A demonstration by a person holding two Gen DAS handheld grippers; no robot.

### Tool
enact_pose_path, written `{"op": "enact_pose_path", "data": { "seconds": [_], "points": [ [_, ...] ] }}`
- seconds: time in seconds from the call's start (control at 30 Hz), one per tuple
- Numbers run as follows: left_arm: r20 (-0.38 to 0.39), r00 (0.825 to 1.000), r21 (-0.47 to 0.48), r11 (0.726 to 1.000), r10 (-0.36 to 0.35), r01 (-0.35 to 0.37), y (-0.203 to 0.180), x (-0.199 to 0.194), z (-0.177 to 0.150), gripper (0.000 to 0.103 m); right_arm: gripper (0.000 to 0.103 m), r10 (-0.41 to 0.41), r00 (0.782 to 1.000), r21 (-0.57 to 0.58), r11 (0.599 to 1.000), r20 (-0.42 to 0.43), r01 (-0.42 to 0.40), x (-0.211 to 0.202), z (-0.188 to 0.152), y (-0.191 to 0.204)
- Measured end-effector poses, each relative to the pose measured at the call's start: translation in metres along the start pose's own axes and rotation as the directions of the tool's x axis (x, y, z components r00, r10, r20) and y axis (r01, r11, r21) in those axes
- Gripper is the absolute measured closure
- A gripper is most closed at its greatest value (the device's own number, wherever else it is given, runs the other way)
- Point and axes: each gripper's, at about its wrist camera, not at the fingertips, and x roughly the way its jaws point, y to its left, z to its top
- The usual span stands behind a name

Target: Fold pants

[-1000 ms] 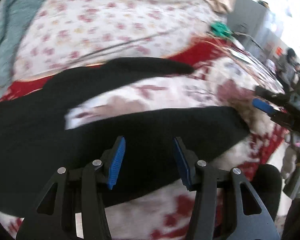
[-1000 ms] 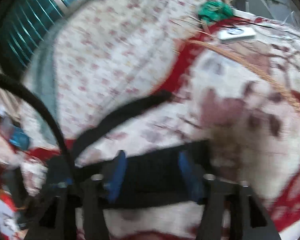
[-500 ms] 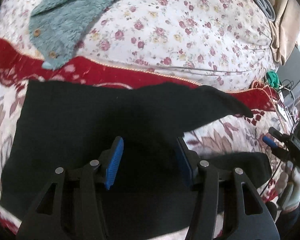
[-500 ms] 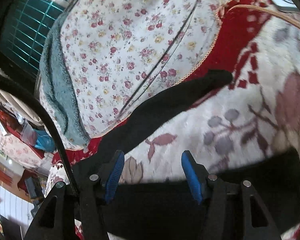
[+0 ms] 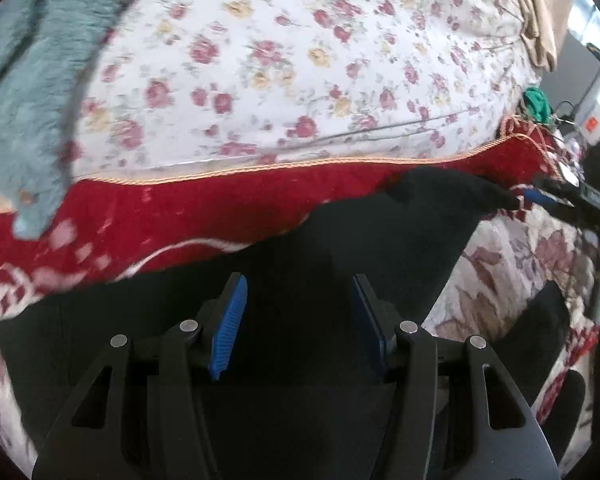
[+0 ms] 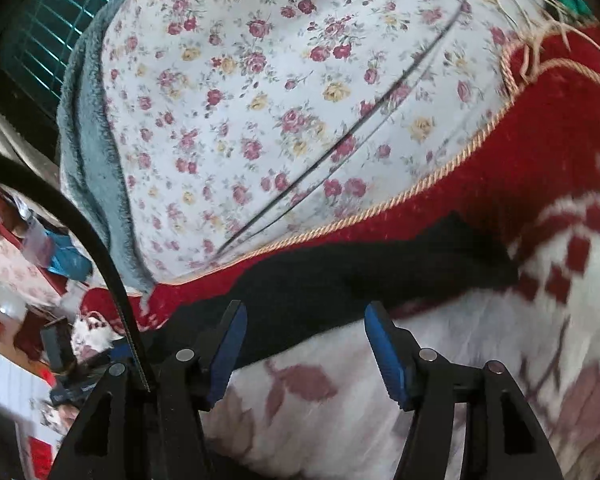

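Note:
Black pants [image 5: 308, 256] lie flat on a red and white patterned blanket [image 5: 204, 216]. In the left wrist view my left gripper [image 5: 298, 320] is open and empty, low over the upper part of the pants. The far leg ends at the right, where my right gripper [image 5: 548, 199] shows close to its cuff. In the right wrist view the far leg [image 6: 364, 276] runs across the blanket [image 6: 540, 168]. My right gripper [image 6: 306, 344] is open and empty, just short of that leg's near edge.
A floral quilt [image 5: 300, 64] covers the bed behind the blanket. A teal fleece garment [image 5: 32, 80] lies at the far left. A thin dark cable [image 6: 364, 128] runs over the quilt. A green bundle [image 5: 538, 100] and room clutter sit at the far right.
Both grippers have moved forward toward the far leg. The near leg has dropped out of the right wrist view. Both stay open.

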Motion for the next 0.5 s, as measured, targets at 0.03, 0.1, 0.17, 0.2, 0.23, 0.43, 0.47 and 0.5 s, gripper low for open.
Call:
{"op": "enact_pose_path", "data": {
  "seconds": [0.03,0.1,0.17,0.2,0.23,0.43,0.47,0.5],
  "points": [
    [-0.026,0.999,0.004,1.000,-0.027,0.027,0.003,0.007,0.003,0.050,0.039,-0.007,1.000,-0.023,1.000,0.000,0.007,0.005,0.010,-0.001],
    [-0.062,0.997,0.005,0.999,-0.041,0.041,0.006,0.018,0.009,0.050,0.036,-0.015,1.000,-0.060,0.998,-0.015,0.014,0.015,0.025,-0.002],
    [-0.083,0.996,0.021,0.999,-0.038,0.040,0.007,0.024,0.014,0.050,0.036,-0.043,0.998,-0.104,0.994,-0.038,0.039,0.026,0.040,-0.005],
    [-0.087,0.996,0.035,0.999,-0.037,0.040,0.007,0.026,0.016,0.050,0.036,-0.061,0.997,-0.124,0.991,-0.055,0.054,0.030,0.046,-0.007],
    [-0.085,0.996,0.048,0.998,-0.036,0.040,0.008,0.028,0.020,0.050,0.036,-0.074,0.994,-0.140,0.988,-0.076,0.063,0.036,0.051,-0.011],
    [-0.054,0.994,0.075,0.993,-0.092,0.096,0.009,0.031,0.041,0.042,0.036,-0.146,0.981,-0.169,0.978,-0.130,0.123,0.059,0.061,-0.025],
    [-0.067,0.994,0.079,0.993,-0.086,0.091,0.009,0.037,0.045,0.042,0.036,-0.189,0.973,-0.177,0.970,-0.129,0.165,0.065,0.062,-0.027],
    [-0.081,0.994,0.082,0.993,-0.080,0.086,0.008,0.041,0.046,0.041,0.036,-0.262,0.958,-0.200,0.951,-0.120,0.235,0.070,0.063,-0.031]
  ]
}}
